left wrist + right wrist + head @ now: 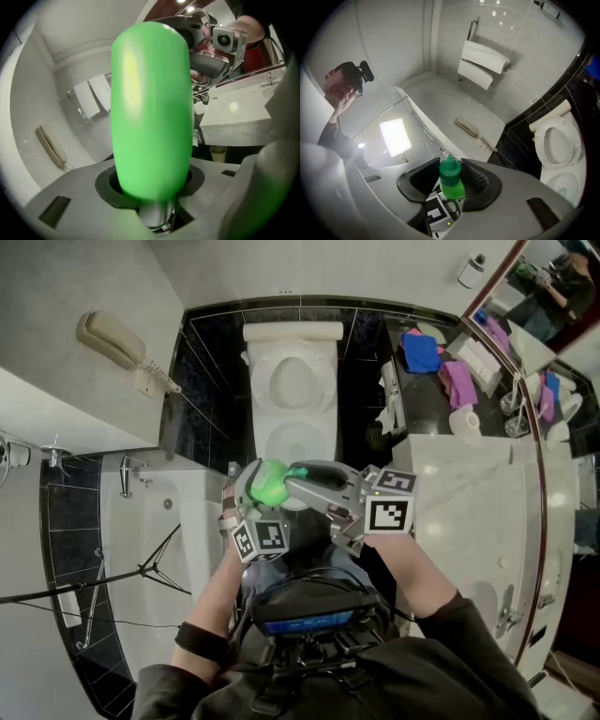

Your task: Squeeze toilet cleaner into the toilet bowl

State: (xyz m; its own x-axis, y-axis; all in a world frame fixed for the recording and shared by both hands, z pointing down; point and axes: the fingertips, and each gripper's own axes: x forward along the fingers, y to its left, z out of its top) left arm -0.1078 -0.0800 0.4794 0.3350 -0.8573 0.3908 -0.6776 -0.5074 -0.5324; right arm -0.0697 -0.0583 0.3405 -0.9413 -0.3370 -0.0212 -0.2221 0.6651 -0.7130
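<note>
Toilet: lid up, bowl open, just beyond both grippers in the head view.
Left gripper: jaws clamped on the cleaner bottle's green body.
Right gripper: pads closed narrowly on the cap.
Cleaner bottle: held aloft between both grippers, at the bowl's near edge.

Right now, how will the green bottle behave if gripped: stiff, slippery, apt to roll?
Green bottle looks smooth and glossy, so probably slippery in the left gripper. Rounded body would likely roll if laid down.
</note>
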